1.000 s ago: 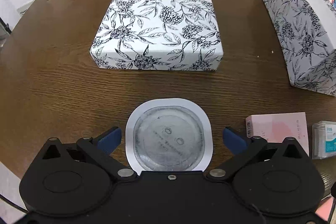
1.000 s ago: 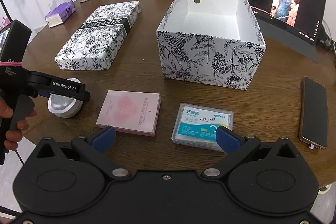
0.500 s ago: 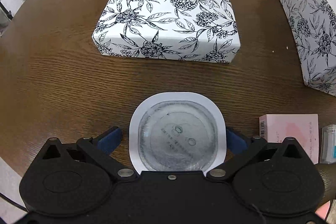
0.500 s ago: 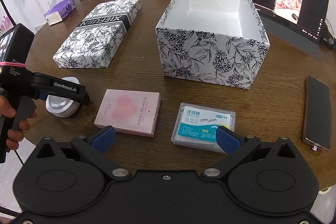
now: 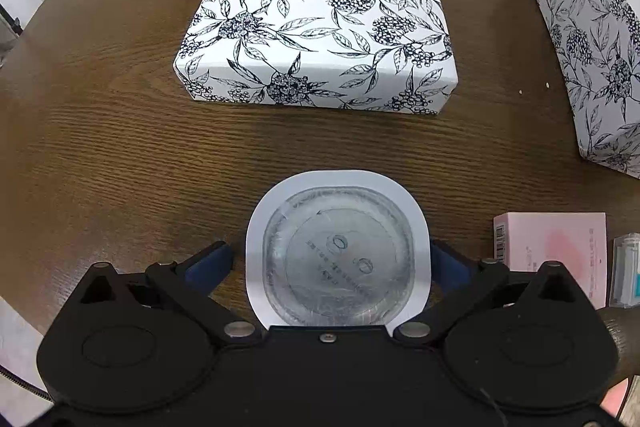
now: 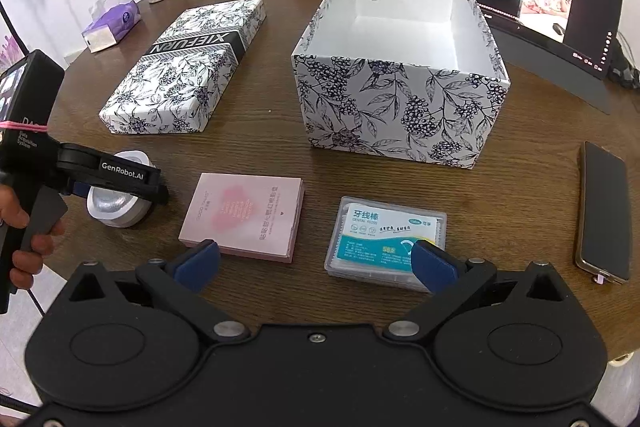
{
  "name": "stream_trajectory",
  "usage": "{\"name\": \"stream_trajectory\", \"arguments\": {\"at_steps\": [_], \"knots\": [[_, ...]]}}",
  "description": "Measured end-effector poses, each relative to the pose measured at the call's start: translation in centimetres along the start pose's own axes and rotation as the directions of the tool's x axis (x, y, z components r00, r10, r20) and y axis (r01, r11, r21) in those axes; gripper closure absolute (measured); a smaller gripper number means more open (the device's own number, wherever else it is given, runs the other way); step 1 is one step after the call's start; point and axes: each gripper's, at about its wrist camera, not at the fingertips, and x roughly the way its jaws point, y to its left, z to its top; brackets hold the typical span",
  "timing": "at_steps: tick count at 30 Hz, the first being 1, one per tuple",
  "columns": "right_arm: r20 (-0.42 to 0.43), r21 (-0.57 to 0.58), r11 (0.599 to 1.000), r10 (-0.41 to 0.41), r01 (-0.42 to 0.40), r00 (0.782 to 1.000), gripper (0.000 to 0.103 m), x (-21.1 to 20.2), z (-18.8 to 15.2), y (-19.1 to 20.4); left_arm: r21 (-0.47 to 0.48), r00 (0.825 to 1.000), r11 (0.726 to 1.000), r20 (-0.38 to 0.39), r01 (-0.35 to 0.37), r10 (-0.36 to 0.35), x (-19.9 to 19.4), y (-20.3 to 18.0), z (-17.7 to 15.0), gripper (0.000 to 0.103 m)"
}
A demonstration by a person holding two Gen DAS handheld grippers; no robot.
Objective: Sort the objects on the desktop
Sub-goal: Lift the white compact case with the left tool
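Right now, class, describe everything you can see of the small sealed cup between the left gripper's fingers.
The sealed cup is a low, rounded-square white plastic tub with a flat rim and a silvery, crinkled foil lid bearing faint print. It sits upright on the brown wooden table, near its front edge, left of the pink box. The left gripper straddles it, blue fingers close on both sides; whether they press it cannot be told.

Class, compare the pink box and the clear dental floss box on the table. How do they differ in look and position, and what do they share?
The flat pink cardboard box is opaque with a pale heart print; the clear plastic dental floss box is see-through with a teal and white label. The pink box lies nearer the left gripper; the floss box sits partly behind a finger of the right gripper. Both lie flat on the brown wooden table before the open floral box.
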Motion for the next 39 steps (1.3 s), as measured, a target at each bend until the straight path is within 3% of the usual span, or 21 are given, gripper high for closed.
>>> {"name": "stream_trajectory", "arguments": {"at_steps": [2, 7, 14, 22, 29, 39], "knots": [[0.004, 0.000, 1.000, -0.001, 0.001, 1.000, 0.000, -0.1, 0.0, 0.1, 0.002, 1.000, 1.000, -0.003, 0.001, -0.001, -0.2, -0.2, 0.0, 0.002], [0.014, 0.004, 1.000, -0.007, 0.007, 1.000, 0.000, -0.7, -0.2, 0.2, 0.017, 1.000, 1.000, 0.000, 0.005, -0.005, -0.9, -0.9, 0.2, 0.022], [0.025, 0.024, 1.000, -0.018, 0.018, 1.000, 0.000, -1.3, -0.5, 0.3, -0.010, 0.999, 1.000, -0.039, -0.004, 0.004, -0.3, -0.8, 1.0, 0.023], [0.040, 0.030, 0.999, -0.031, 0.030, 0.999, 0.000, -2.1, -1.1, 1.0, 0.029, 1.000, 1.000, -0.028, 0.009, -0.008, 0.0, -1.3, 0.8, 0.023], [0.063, 0.051, 0.998, -0.040, 0.037, 0.997, 0.000, -2.9, -1.4, 1.5, 0.084, 0.999, 0.996, 0.027, 0.019, -0.022, -2.1, -1.6, 0.2, 0.023], [0.128, 0.055, 0.997, -0.054, 0.047, 0.990, 0.000, -4.8, -1.3, 3.3, 0.147, 0.989, 0.987, 0.119, 0.070, -0.087, -7.4, 0.7, -1.6, 0.023]]}}
